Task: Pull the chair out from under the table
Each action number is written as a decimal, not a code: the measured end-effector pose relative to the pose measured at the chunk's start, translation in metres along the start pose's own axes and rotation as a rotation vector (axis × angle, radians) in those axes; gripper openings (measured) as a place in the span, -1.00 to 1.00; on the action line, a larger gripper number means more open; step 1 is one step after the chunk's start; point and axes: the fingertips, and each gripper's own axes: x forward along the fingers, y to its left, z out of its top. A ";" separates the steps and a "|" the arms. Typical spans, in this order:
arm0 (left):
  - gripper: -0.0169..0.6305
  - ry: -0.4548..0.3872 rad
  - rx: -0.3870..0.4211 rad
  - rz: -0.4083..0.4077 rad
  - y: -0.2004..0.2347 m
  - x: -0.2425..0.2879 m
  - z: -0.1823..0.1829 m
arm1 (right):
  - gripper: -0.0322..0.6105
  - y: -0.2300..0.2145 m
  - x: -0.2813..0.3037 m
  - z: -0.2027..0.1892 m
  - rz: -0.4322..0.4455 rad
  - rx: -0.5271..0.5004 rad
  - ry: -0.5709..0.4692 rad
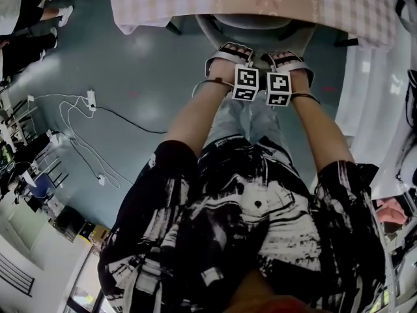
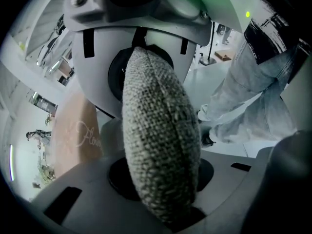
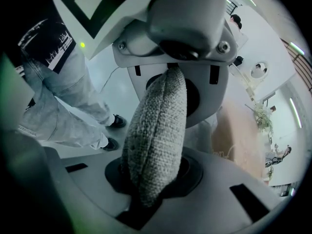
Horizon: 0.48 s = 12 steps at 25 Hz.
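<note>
The grey chair (image 1: 251, 23) stands tucked under the table (image 1: 195, 5), which wears a pink checked cloth. Both grippers reach down side by side to the top of its back. My left gripper (image 1: 229, 52) is shut on the padded woven edge of the chair back (image 2: 161, 145), which fills the space between its jaws (image 2: 158, 130). My right gripper (image 1: 285, 59) is shut on the same fabric edge (image 3: 158, 135) a little further right, with the cloth pinched between its jaws (image 3: 163, 130). The chair's seat and legs are hidden beneath the tablecloth.
A white power strip with cables (image 1: 91, 100) lies on the blue-grey floor to the left. People's legs (image 1: 32, 25) show at the top left. White furniture (image 1: 374, 109) stands close on the right, and shelves with clutter (image 1: 39, 188) sit at the lower left.
</note>
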 end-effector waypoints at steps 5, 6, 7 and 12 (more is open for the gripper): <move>-0.61 0.001 -0.015 -0.008 -0.008 -0.003 0.003 | -0.73 0.007 -0.004 0.003 0.010 0.008 0.000; -0.61 0.002 -0.017 -0.009 -0.011 -0.004 0.003 | -0.73 0.009 -0.004 0.004 0.012 0.010 0.000; -0.61 0.003 -0.018 -0.010 -0.014 -0.004 0.004 | -0.73 0.012 -0.005 0.005 0.014 0.012 0.000; -0.61 -0.001 -0.020 -0.014 -0.030 -0.008 0.011 | -0.73 0.027 -0.009 0.010 0.023 0.036 0.003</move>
